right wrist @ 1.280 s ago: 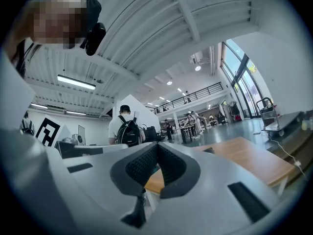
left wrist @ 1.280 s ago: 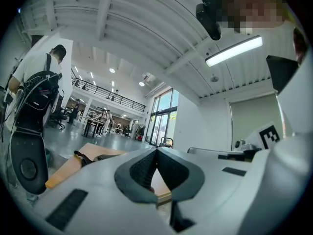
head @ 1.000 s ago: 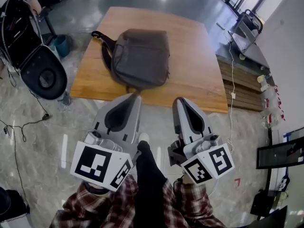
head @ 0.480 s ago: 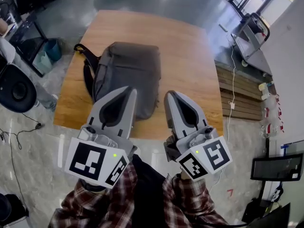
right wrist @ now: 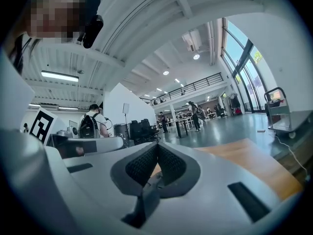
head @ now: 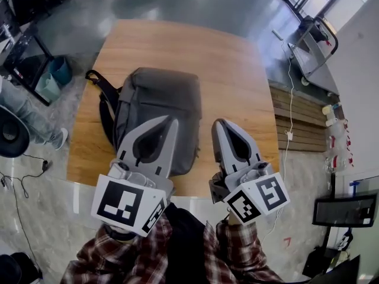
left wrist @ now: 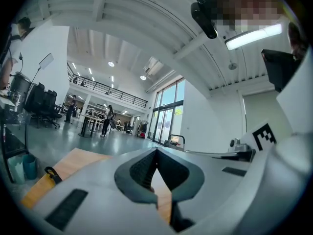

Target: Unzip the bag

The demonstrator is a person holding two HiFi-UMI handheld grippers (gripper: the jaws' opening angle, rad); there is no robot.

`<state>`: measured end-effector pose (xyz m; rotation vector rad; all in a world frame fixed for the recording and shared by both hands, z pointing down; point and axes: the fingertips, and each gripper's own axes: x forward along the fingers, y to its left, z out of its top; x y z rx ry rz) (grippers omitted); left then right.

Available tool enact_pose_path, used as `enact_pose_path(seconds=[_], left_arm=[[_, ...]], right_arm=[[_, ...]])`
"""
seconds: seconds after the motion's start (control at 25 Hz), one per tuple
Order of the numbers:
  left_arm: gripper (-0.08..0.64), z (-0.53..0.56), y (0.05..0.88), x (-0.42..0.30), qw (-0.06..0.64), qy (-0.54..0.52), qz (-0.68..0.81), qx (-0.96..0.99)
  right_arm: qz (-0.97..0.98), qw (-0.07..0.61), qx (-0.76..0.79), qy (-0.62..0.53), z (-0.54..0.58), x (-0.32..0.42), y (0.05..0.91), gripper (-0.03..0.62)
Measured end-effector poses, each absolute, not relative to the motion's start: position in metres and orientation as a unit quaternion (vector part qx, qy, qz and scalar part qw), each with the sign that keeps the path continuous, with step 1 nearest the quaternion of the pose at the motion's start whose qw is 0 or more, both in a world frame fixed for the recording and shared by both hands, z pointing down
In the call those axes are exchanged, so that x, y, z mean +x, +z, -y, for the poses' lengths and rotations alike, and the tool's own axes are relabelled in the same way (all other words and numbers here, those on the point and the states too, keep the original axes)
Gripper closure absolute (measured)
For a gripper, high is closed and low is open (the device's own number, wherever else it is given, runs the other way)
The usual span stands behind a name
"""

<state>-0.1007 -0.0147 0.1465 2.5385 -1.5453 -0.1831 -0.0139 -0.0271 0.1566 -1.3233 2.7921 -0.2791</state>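
A grey backpack (head: pixel 159 102) lies flat on the wooden table (head: pixel 237 70), its black straps (head: pixel 104 102) trailing off its left side. In the head view my left gripper (head: pixel 171 119) hangs above the bag's near half, jaws closed tip to tip with nothing held. My right gripper (head: pixel 219 123) is beside it, over bare table just right of the bag, also shut and empty. The left gripper view shows the left gripper (left wrist: pixel 156 150) pointing level over the table, with a strap end (left wrist: pixel 51 173) at lower left. The right gripper view shows the right gripper (right wrist: pixel 157 145) above the tabletop (right wrist: pixel 249 163).
A metal cart (head: pixel 314 31) and a low slatted wooden platform (head: pixel 302 120) stand right of the table. Left of it are a blue bin (head: pixel 57 71), a person's leg (head: pixel 26 120) and a black chair (head: pixel 9 139). Cables run across the floor.
The table and bag have come nearer in the head view. Both grippers, earlier over the floor short of the table edge, now hang over the bag and tabletop.
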Motion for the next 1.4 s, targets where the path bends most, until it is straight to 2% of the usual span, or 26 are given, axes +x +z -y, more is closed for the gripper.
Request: enact_pose_path(seconds=[0.48, 0.76, 1.08, 1.4], left_arm=[[0.552, 0.057, 0.150, -0.086, 0.083, -0.042, 0.488, 0.868], [0.552, 0.061, 0.181, -0.056, 0.106, -0.001, 0.482, 0.870], [0.552, 0.082, 0.294, -0.017, 0.165, 0.111, 0.461, 0.865], [0.552, 0.082, 0.409, -0.007, 0.209, 0.219, 0.443, 0.844]], right_arm=[[-0.889, 0.025, -0.447, -0.100, 0.068, -0.009, 0.159, 0.581], [-0.891, 0.011, -0.437, -0.124, 0.079, 0.016, 0.181, 0.581], [-0.871, -0.048, -0.454, -0.183, 0.108, 0.054, 0.281, 0.581], [-0.840, -0.125, -0.468, -0.245, 0.116, 0.074, 0.401, 0.581]])
